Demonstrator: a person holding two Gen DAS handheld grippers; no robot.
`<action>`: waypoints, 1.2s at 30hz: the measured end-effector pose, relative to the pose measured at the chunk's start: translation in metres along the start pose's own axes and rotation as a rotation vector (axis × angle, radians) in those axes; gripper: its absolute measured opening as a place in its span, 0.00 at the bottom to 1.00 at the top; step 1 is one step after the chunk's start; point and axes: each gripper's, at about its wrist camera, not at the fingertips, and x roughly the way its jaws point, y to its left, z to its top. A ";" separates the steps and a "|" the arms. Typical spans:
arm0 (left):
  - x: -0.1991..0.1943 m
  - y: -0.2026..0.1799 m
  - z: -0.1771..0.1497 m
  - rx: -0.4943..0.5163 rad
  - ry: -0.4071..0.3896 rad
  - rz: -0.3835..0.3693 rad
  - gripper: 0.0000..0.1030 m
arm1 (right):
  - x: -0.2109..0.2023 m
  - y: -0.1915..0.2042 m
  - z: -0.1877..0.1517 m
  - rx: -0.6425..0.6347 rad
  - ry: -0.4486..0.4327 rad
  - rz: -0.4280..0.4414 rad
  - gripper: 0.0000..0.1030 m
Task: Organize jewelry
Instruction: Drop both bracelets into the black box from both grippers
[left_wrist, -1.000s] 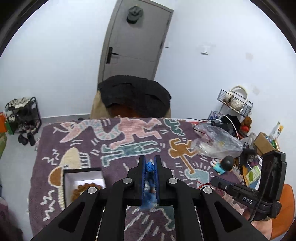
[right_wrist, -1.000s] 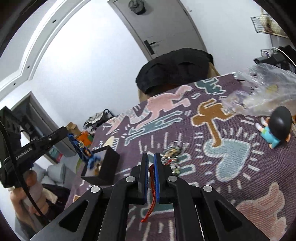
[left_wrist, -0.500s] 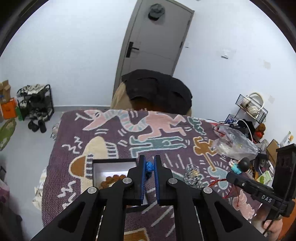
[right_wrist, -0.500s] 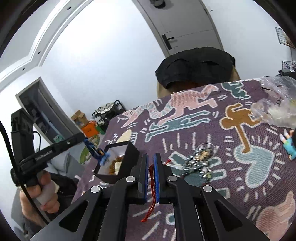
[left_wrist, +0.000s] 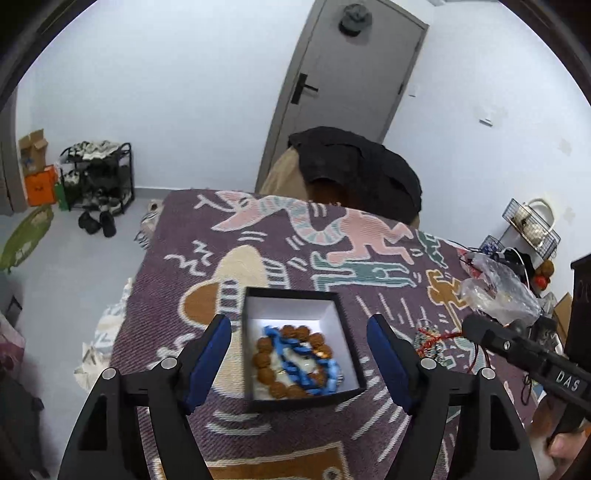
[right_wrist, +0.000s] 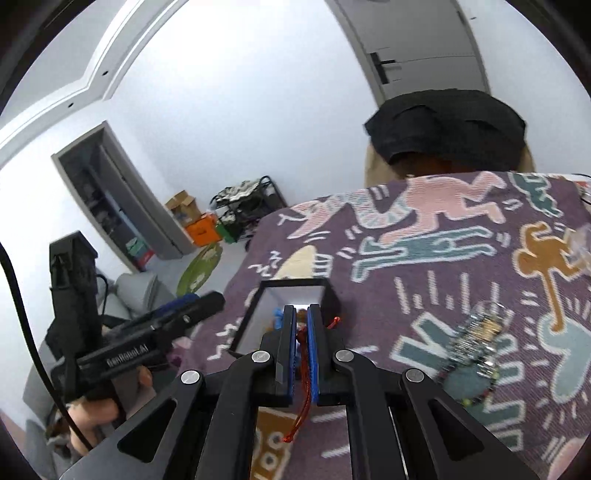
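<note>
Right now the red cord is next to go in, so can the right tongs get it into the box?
Probably yes. The right tongs, shut on the red cord, hang just over the open box. The left tongs stand open, with nothing between them.

Left gripper (left_wrist: 299, 345) jaws just opened, blue bracelet (left_wrist: 308, 363) released into black box (left_wrist: 291, 295), right gripper (right_wrist: 302, 325) brought over box with red cord (right_wrist: 301, 387)
</note>
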 end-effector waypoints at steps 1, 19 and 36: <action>-0.001 0.004 0.000 -0.001 -0.004 0.006 0.74 | 0.005 0.004 0.002 -0.006 0.004 0.005 0.07; -0.016 0.038 -0.002 -0.038 -0.035 0.082 0.75 | 0.066 0.047 0.020 -0.044 0.074 0.084 0.57; -0.016 -0.018 -0.006 0.056 -0.045 0.030 0.86 | 0.004 -0.035 -0.009 0.081 0.009 -0.061 0.71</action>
